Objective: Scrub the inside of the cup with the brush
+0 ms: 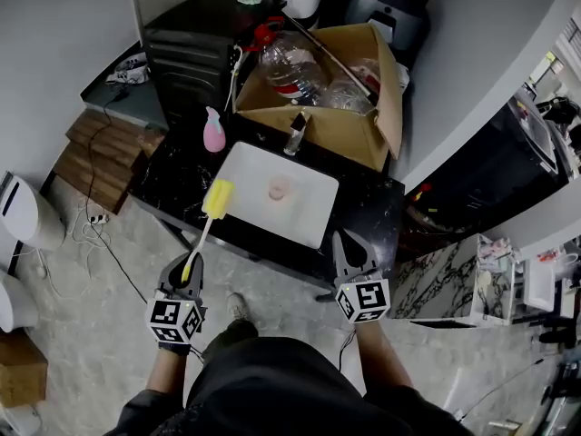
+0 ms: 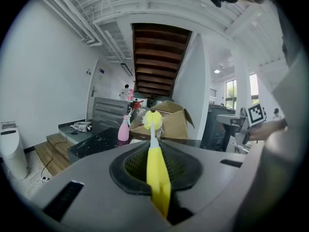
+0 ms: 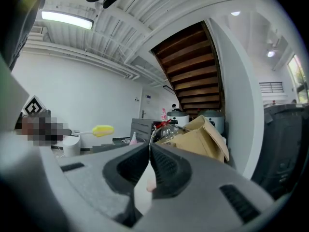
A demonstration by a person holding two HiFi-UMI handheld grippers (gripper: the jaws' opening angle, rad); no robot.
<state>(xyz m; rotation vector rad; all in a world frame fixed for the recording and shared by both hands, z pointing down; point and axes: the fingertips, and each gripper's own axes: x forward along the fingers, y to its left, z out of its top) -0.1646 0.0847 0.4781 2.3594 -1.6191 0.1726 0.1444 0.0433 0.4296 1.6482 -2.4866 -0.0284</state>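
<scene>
My left gripper (image 1: 188, 269) is shut on the yellow handle of a brush (image 1: 205, 229). Its yellow sponge head (image 1: 218, 198) reaches over the near left corner of a white tray (image 1: 309, 212). In the left gripper view the brush (image 2: 154, 166) runs straight out between the jaws of the left gripper (image 2: 153, 149). A small pale pink cup (image 1: 280, 189) stands upright on the tray's middle, apart from both grippers. My right gripper (image 1: 346, 242) is shut and empty, in front of the counter's near edge. In its own view the right gripper (image 3: 149, 150) shows closed jaws, with the cup (image 3: 150, 185) glimpsed below them.
The tray lies on a black marbled counter (image 1: 182, 175). A pink spray bottle (image 1: 214, 132) stands at its back left. An open cardboard box (image 1: 381, 71) with plastic bottles sits behind the tray, and a dark cabinet (image 1: 191, 57) stands to the left. Cables lie on the floor at left.
</scene>
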